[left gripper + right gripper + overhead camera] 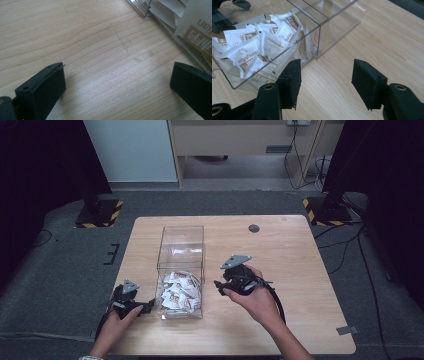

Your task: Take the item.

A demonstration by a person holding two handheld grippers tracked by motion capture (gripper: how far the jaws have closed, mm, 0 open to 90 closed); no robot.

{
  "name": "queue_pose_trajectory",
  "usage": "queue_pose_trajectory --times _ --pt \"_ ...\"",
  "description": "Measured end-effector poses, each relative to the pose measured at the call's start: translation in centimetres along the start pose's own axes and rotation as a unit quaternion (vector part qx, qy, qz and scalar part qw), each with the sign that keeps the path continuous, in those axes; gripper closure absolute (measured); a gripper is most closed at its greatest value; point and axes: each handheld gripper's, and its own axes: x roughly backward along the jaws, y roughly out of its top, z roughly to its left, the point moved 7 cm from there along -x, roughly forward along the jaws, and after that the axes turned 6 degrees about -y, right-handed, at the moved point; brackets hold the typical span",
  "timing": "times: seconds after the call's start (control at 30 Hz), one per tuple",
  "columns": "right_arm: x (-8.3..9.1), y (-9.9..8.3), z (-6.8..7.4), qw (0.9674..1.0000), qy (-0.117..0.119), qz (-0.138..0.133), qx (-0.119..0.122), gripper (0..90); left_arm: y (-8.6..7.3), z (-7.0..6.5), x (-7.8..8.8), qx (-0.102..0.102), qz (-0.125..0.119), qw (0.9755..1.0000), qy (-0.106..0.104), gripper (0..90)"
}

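Your right hand-held gripper (220, 287) hangs apart and empty, at 3 o'clock of the clear box (180, 270) of sachets (177, 291). The left hand-held gripper (148, 307), apart too, sits at its 8 o'clock (near the wall); a sideways swing could shove the box along the surface (280, 260).

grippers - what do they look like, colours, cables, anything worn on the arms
Both the left gripper and the right gripper are black, each topped by a grey three-cornered plate and trailing a black cable. In the gripper views the jaws are chunky black blocks with flat pads and small screw holes. The forearms are bare; a light cuff or band shows at the left wrist.
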Motion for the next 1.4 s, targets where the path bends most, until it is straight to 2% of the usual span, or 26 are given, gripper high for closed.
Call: queue_pose_trajectory --times 0.27,0.37,0.6,1.4 --pt "0.2 1.8 0.7 0.9998 0.006 -0.008 0.018 42.8 0.0 0.0 0.0 0.000 0.000 1.0000 0.000 0.0" --pt "0.3 2.3 1.0 0.9994 0.016 -0.009 0.028 43.2 0.0 0.0 0.0 0.000 0.000 1.0000 0.000 0.0" --pt "0.1 3.4 1.8 0.9990 0.026 -0.013 0.034 42.6 0.0 0.0 0.0 0.000 0.000 1.0000 0.000 0.0" --pt "-2.0 4.7 4.5 0.9979 0.048 -0.015 0.042 50.3 0.0 0.0 0.0 0.000 0.000 1.0000 0.000 0.0"
